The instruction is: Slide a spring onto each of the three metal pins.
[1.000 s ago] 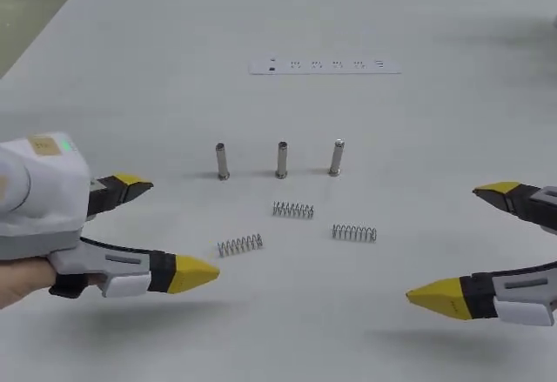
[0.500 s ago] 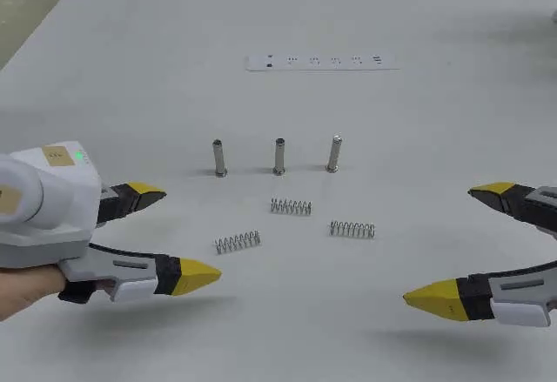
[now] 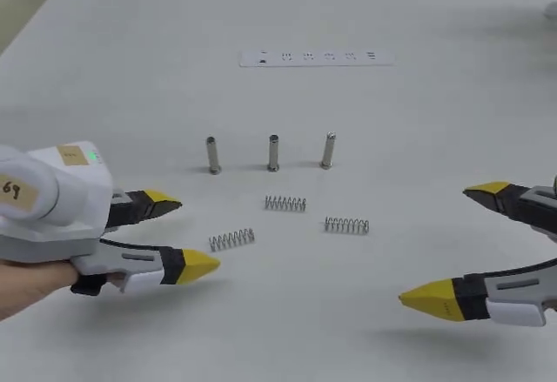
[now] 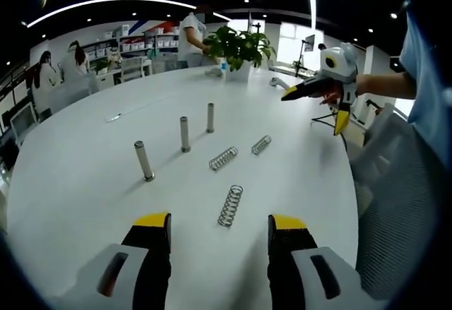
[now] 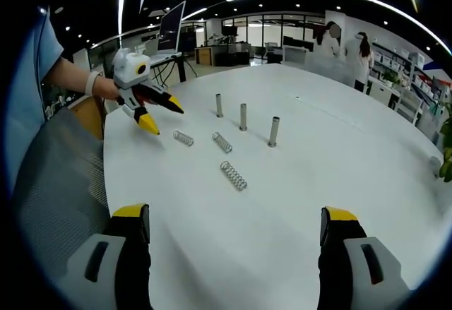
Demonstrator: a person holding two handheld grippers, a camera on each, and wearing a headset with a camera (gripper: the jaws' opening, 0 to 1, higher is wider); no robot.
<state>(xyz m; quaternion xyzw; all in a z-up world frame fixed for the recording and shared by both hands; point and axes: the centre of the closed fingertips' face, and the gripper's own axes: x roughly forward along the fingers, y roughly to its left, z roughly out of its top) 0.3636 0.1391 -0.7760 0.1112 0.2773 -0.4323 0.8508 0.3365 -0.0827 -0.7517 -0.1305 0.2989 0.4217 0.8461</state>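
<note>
Left hand-held gripper (image 3: 197,232), jaws now narrower

Three short, silvery metal pins are standing in a row in front of me, well apart from one another: the left pin (image 3: 212,155), the middle pin (image 3: 273,152) and the right pin (image 3: 328,150). The right pin may be leaning slightly, though I cannot be sure from this angle. All three are standing bare. Three wire coil springs are lying on their sides on my side of the row. The middle spring (image 3: 285,203) is resting near the middle pin, the right spring (image 3: 346,224) is lying closer to me, and the left spring (image 3: 231,239) is lying closest, at a slant.
</note>
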